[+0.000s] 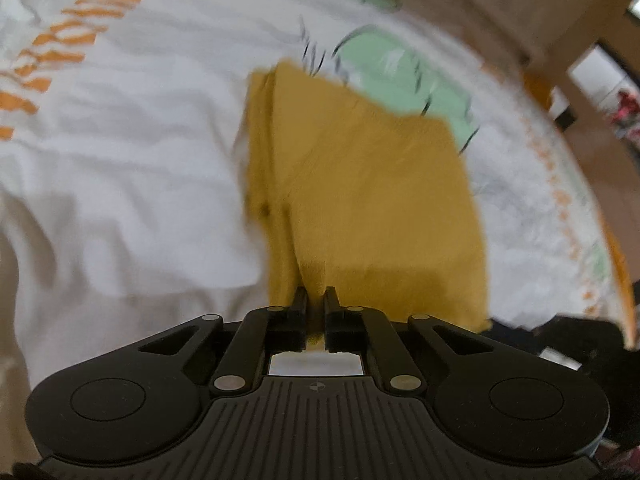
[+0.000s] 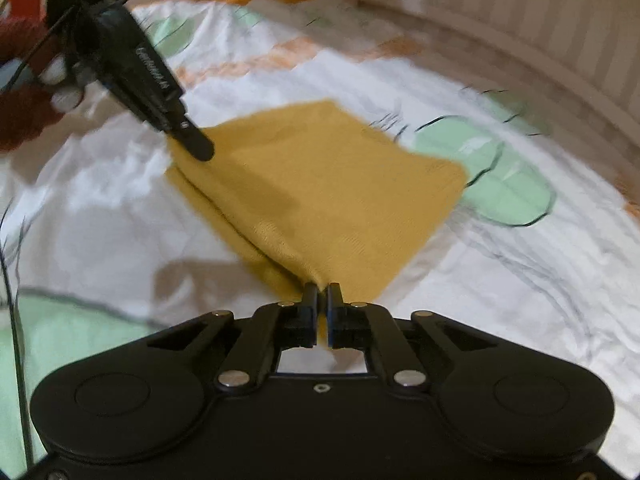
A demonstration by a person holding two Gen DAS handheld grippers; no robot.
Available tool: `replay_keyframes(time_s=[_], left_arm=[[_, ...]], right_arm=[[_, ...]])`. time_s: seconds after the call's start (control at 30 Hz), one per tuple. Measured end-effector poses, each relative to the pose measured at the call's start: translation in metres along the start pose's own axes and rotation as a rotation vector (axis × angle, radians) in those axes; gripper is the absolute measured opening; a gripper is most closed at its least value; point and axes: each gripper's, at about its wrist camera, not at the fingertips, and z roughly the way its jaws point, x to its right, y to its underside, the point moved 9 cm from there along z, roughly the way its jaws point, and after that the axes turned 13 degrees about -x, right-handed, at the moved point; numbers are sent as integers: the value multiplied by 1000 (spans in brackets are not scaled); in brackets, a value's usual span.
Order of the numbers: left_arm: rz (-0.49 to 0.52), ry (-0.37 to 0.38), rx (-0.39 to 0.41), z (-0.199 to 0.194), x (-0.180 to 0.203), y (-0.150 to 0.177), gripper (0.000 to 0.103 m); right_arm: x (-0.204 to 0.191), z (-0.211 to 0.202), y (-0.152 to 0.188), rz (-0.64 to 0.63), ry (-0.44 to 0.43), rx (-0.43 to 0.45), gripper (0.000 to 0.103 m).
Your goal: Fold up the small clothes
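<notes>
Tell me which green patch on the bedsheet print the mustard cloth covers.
The green patch at the mustard cloth's far edge in the left wrist view: the cloth overlaps it. The other, farther back, lies uncovered.

Your mustard-yellow knit cloth (image 2: 320, 196) is doubled over into a rough rectangle, its near edge lifted, the rest spread flat.

Open bedsheet (image 2: 480, 280) around mustard cloth (image 2: 332, 200); striped wall (image 2: 560, 20) beyond far edge.

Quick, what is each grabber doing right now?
Left gripper: closed, pinching the yellow cloth.
Right gripper: closed, pinching the same cloth.
</notes>
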Motion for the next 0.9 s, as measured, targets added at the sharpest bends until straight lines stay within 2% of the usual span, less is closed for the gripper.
replay_keyframes(time_s=[0.07,0.13,0.2,0.27,0.3,0.33,0.4,0.57,0.73,0.9], left_arm=[[-3,2,-8,4,-2,2,6],[-5,11,-1,0,-1,0,7],[-18,26,32,-7,-2,-4,8],[-32,38,68,-15,-2,-8,10],[-35,45,86,-18,-1,-9,25],[-39,45,98,-18,0,-11,51],[-46,40,122,-18,1,-13,64],[-77,22,84,-5,-1,-11,64],[-86,-1,73,3,-5,-9,65],[-89,19,67,9,-3,-11,68]], right_arm=[[-4,3,2,-20,-11,-7,17],[0,0,1,22,-54,9,22],[12,-3,0,102,-111,23,57],[29,-7,-1,204,-169,41,70],[38,-8,-1,252,-195,53,71],[45,-9,-1,294,-216,63,71],[63,-9,-5,392,-262,82,81],[99,3,-18,597,-378,126,89],[119,35,-31,678,-415,103,90],[129,62,-36,770,-486,91,90]])
